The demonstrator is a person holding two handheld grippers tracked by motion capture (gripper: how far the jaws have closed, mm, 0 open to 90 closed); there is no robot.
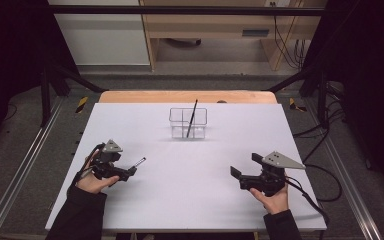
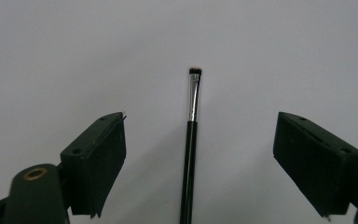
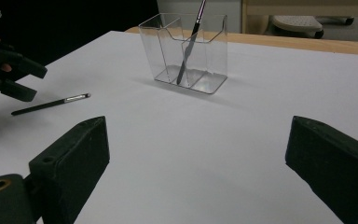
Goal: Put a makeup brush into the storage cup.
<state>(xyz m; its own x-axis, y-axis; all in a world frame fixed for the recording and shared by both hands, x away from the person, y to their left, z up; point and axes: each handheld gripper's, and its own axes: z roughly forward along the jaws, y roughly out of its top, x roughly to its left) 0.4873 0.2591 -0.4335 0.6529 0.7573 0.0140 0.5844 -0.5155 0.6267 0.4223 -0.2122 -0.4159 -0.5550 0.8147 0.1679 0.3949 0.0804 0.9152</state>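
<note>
My left tool (image 1: 130,171) sits low over the white table (image 1: 190,190) with its 2 jaws spread wide, and the thin black make-up brush with a silver ferrule (image 2: 189,154) lies flat on the table between them, its bristle tip pointing away from me. In the high view the brush's tip (image 1: 140,161) pokes out just beyond the jaws, toward the clear plastic 2-compartment holder (image 1: 188,123) at the far middle of the table. 1 similar dark brush (image 1: 192,119) already leans inside that holder, its handle tilted up over the rim.

I judge the step in hand to be the pick-up. To do it well I would keep the handle centred between the jaws as it now is, settle down until the pads flank the black shaft below the ferrule, then close squarely so the thin handle does not roll or skid out sideways.

My right tool (image 1: 245,176) rests near the table's right side, jaws apart and holding nothing, well clear of the holder.
</note>
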